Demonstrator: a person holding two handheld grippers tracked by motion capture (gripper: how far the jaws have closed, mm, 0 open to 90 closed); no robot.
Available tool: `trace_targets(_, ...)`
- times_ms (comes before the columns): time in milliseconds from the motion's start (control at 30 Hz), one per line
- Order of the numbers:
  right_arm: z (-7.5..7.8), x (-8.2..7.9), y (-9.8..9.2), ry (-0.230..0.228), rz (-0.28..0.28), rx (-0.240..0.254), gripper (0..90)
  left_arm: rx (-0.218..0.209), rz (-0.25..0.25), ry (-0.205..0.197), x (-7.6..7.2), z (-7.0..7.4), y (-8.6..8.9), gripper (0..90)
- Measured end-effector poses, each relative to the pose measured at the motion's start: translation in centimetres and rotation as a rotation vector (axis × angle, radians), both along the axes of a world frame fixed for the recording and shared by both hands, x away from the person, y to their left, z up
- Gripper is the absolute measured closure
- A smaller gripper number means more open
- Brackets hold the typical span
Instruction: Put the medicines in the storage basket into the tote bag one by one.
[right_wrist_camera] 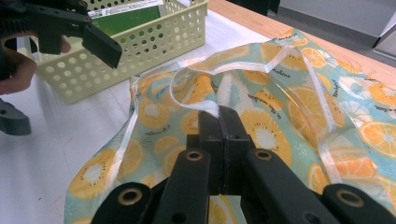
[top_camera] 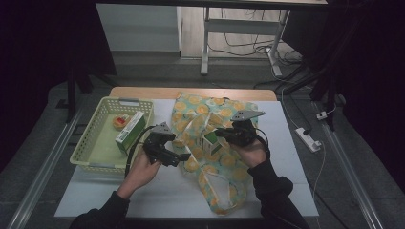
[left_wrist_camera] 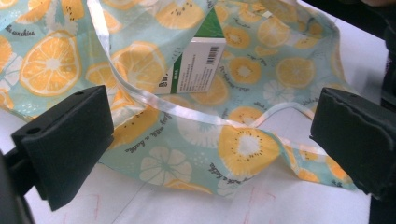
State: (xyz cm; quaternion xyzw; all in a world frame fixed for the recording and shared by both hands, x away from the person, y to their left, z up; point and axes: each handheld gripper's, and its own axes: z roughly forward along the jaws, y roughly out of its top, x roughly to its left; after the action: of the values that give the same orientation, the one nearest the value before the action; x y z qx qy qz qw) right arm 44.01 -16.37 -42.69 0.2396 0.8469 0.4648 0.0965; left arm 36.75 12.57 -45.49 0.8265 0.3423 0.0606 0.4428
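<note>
A bag (top_camera: 215,162) printed with orange and kiwi slices lies across the middle of the white table (top_camera: 157,191). A white and green carton (top_camera: 209,139) stands inside its mouth. My right gripper (top_camera: 220,134) is shut on the bag's clear rim strip (right_wrist_camera: 205,105), and in the right gripper view its jaws (right_wrist_camera: 218,115) meet with the strip pinched between them. My left gripper (top_camera: 180,148) hovers at the bag's left side with its jaws wide apart. In the left gripper view the gripper (left_wrist_camera: 210,140) faces the bag's opening (left_wrist_camera: 243,74) and the carton (left_wrist_camera: 196,63), holding nothing.
A pale green perforated basket (top_camera: 88,133) stands at the table's left, holding a green and white box (top_camera: 130,131) and a small round item (top_camera: 121,122). The basket (right_wrist_camera: 154,42) sits close behind the left gripper's finger (right_wrist_camera: 100,46). A power strip (top_camera: 308,138) lies on the floor at right.
</note>
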Motion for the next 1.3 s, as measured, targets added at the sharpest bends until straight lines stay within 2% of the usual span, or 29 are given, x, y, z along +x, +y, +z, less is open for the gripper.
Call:
trace_targets(267,-0.1,-0.2,0.1,-0.009,0.011,-0.010,89.6,-0.010,-0.017,-0.015,-0.8,0.5,1.1,0.0)
trace_targets(467,-0.1,-0.3,0.1,-0.014,0.021,-0.013,89.5,0.001,0.011,-0.014,-0.8,0.5,2.5,0.0)
trace_targets(767,-0.1,-0.2,0.0,-0.014,0.022,-0.013,89.5,0.001,0.071,-0.003,-1.0,0.7,4.6,0.0)
trace_targets(1067,0.0,-0.3,-0.1,-0.015,0.016,-0.001,89.5,0.022,0.143,-0.004,-1.1,1.1,6.7,0.0)
trace_targets(1300,0.0,-0.3,0.0,-0.016,0.019,-0.005,89.5,0.011,0.201,-0.004,-1.3,1.4,8.5,0.0)
